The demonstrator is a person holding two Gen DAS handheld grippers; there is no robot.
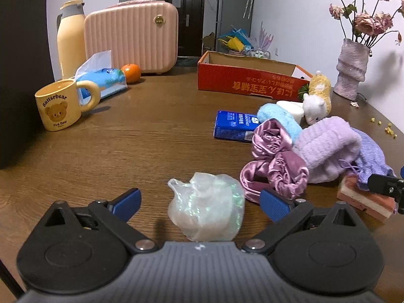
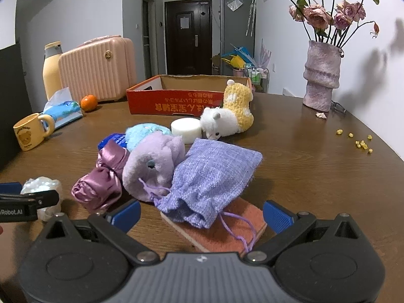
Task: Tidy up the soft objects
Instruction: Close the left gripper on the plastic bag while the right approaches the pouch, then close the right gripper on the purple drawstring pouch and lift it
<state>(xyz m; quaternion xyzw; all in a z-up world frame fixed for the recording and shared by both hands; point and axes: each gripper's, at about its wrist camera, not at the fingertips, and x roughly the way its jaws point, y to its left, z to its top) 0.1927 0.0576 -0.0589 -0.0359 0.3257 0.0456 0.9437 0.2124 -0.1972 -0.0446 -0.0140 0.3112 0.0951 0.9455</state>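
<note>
The left gripper [image 1: 199, 205] is spread wide around a crumpled iridescent plastic bag [image 1: 205, 208] on the brown wooden table [image 1: 151, 139], pads clear of it. The right gripper [image 2: 202, 214] gapes likewise over a lilac woven drawstring pouch [image 2: 214, 176] lying on a pink sponge [image 2: 227, 232]. A red cardboard box [image 2: 174, 101] stands far behind.

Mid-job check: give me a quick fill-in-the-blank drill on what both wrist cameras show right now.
1. The crumpled plastic bag lies between the open fingers of the ____ gripper.
2. The lilac drawstring pouch rests partly on top of a pink ____.
3. The plush toy lies on its side just in front of the red ____.
4. The orange sits on the table beside the pink ____.

Missing words: left; sponge; box; suitcase
</note>
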